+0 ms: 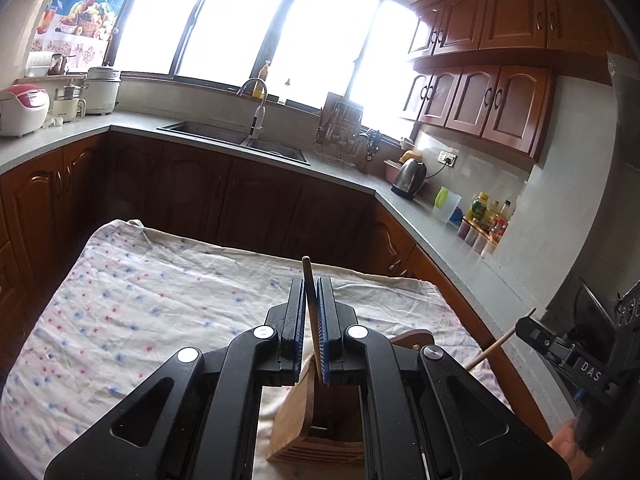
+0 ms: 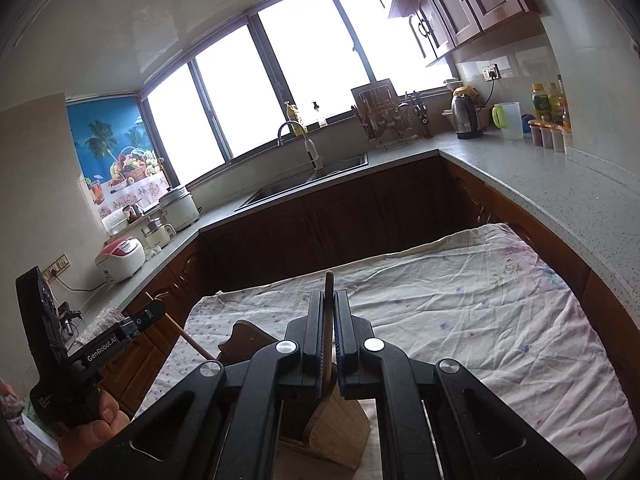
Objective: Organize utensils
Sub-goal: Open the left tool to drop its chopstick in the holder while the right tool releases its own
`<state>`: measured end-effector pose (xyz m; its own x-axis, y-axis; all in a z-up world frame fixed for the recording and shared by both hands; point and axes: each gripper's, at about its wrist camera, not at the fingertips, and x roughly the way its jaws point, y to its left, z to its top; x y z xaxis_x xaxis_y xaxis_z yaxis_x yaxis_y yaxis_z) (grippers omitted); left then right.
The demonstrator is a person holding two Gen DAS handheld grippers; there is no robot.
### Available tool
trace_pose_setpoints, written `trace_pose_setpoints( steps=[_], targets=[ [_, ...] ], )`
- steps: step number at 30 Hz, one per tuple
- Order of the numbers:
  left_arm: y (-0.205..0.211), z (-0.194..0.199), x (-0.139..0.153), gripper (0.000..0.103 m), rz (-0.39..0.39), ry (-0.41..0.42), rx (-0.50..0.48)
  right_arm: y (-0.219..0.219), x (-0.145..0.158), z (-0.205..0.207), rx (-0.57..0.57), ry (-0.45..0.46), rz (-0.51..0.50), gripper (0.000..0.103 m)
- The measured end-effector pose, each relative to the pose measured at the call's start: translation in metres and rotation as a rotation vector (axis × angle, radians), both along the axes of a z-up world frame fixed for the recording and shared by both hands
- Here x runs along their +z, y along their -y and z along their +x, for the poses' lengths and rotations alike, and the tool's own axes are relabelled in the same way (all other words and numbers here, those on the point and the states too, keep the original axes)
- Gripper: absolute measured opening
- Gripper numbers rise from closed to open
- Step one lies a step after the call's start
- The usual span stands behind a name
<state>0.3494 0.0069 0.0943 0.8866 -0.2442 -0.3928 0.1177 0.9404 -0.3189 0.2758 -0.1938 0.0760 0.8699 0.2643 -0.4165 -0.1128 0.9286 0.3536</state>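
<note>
Left gripper (image 1: 311, 292): jaws are clamping a flat wooden utensil handle (image 1: 309, 276), which is standing nearly upright between the pads, tip poking just above them. Right gripper (image 2: 328, 306): jaws are likewise pinching a darker wooden handle (image 2: 329, 282), upright, tip just proud of the pads. What kind of utensil each handle belongs to cannot be told; the working ends are hidden below the gripper bodies.

Directly beneath both grippers a wooden utensil holder (image 1: 296, 412) is sitting on the floral cloth (image 1: 160, 300) covering the desk, near the desk's near edge and toward its right side. In the left view, the handle held there appears to be running down toward the holder's opening. A thin wooden stick (image 1: 500, 340), probably a chopstick, is showing beside the right gripper as seen from the left camera.

Judgement: step in hand is slotting utensils into the holder, both grippers loaded over it. Next move probably calls for lowering each handle straight into a free slot, one at a time to keep the grippers from colliding, then parting the jaws only once the utensil is seated.
</note>
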Motion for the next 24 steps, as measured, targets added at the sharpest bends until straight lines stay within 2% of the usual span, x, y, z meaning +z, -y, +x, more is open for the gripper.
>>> trace_pose_setpoints(
  steps=[12,14,16,17,18,20,23,24],
  targets=[
    [-0.003,0.004,-0.002,0.007,0.010,-0.027,0.011,0.005,-0.005,0.005,-0.007,-0.029,0.022,0.007],
    [-0.004,0.005,-0.003,0.016,0.018,-0.038,0.014,0.005,-0.005,0.005,-0.006,-0.035,0.025,0.010],
    [-0.006,0.003,-0.003,0.053,0.012,-0.039,0.029,0.006,-0.006,0.005,0.003,-0.036,0.033,0.011],
    [-0.008,0.000,-0.002,0.057,0.009,-0.031,0.041,0.006,-0.006,0.005,-0.001,-0.041,0.036,0.022],
    [-0.009,-0.002,-0.001,0.060,0.009,-0.027,0.051,0.008,-0.007,0.005,0.003,-0.045,0.047,0.043],
    [-0.012,-0.004,-0.001,0.067,0.012,-0.037,0.059,0.010,-0.007,0.002,0.011,-0.038,0.070,0.065],
    [-0.018,-0.011,-0.001,0.076,0.014,-0.041,0.078,0.012,-0.003,-0.006,0.007,-0.024,0.081,0.070],
    [-0.020,-0.014,-0.001,0.081,0.012,-0.047,0.085,0.013,-0.002,-0.009,0.011,-0.022,0.092,0.077]
  ],
)
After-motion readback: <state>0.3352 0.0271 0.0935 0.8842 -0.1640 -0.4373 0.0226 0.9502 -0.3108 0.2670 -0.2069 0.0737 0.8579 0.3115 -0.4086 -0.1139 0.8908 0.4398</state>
